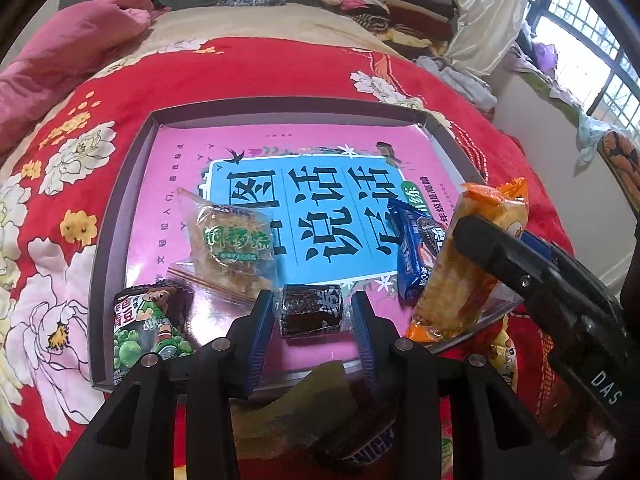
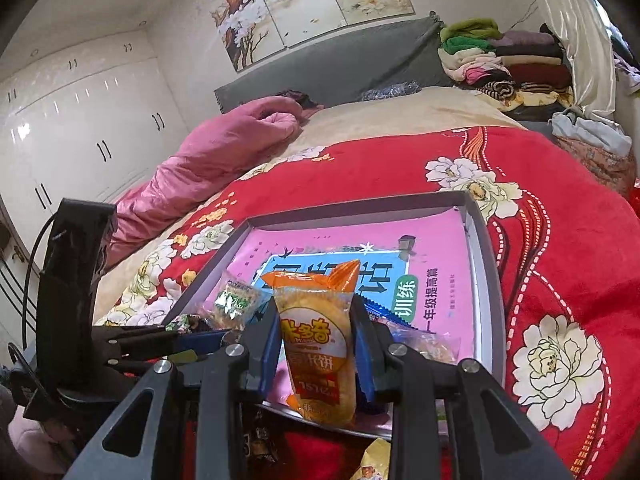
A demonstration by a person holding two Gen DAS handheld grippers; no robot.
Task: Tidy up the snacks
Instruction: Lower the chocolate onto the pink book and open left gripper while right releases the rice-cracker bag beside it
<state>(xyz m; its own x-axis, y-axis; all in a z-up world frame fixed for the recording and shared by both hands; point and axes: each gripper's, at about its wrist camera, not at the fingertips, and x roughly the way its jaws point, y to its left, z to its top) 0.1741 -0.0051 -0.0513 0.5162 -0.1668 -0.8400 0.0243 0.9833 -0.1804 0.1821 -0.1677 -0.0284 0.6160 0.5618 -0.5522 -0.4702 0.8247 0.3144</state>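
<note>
A grey shallow box [image 1: 280,106] lies on the bed with a pink book [image 1: 180,184] flat inside it. On the book rest a pastry in a clear wrapper [image 1: 232,248], a green pea packet [image 1: 148,328] and a blue biscuit packet [image 1: 412,252]. My left gripper [image 1: 312,320] is shut on a small dark snack packet [image 1: 312,308], low over the box's near edge. My right gripper [image 2: 316,308] is shut on an orange rice-cracker packet [image 2: 320,352], held upright over the box's near right corner.
The box sits on a red floral quilt [image 1: 280,68]. Loose snacks lie on the quilt under my grippers, among them a chocolate bar [image 1: 372,446] and an olive wrapper [image 1: 312,400]. A pink duvet [image 2: 224,144] and folded clothes [image 2: 500,60] are at the far end.
</note>
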